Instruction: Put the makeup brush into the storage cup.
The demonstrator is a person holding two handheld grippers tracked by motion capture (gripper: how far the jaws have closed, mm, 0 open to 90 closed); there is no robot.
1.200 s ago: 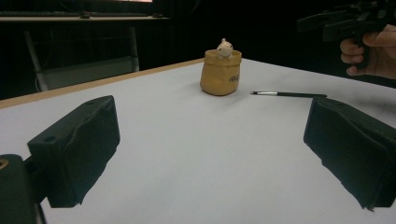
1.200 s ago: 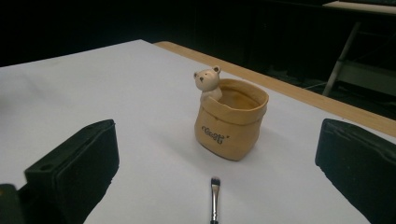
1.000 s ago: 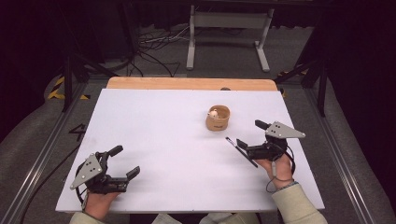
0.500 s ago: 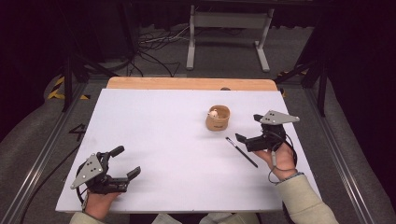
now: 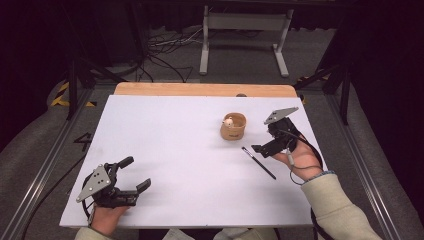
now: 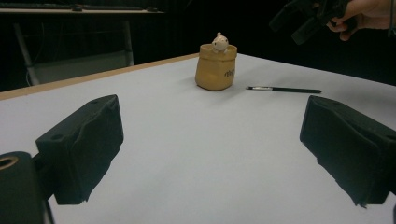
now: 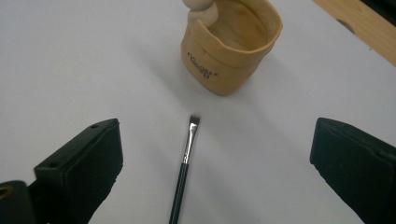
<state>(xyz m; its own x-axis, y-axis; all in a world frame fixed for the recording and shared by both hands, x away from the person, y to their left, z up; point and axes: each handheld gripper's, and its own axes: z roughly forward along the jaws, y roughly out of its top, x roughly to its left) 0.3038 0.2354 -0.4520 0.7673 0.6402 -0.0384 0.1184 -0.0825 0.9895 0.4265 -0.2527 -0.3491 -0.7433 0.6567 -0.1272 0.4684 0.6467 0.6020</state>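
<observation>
The left tool (image 5: 137, 174) rests at the near left corner of the white desk (image 5: 165, 140), jaws spread wide on nothing. Toward the right stands a tan pot (image 5: 233, 126) with a little figure at its rim. Just beside it lies the thin black brush (image 5: 258, 162), flat on the desk. The right tool (image 5: 264, 142) hovers over the brush, jaws wide apart, empty.

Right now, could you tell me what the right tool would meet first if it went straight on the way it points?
Probably the brush, which lies flat on the table between the open right tool jaws. Its tip points toward the tan pot just beyond; depth is hard to judge.
</observation>
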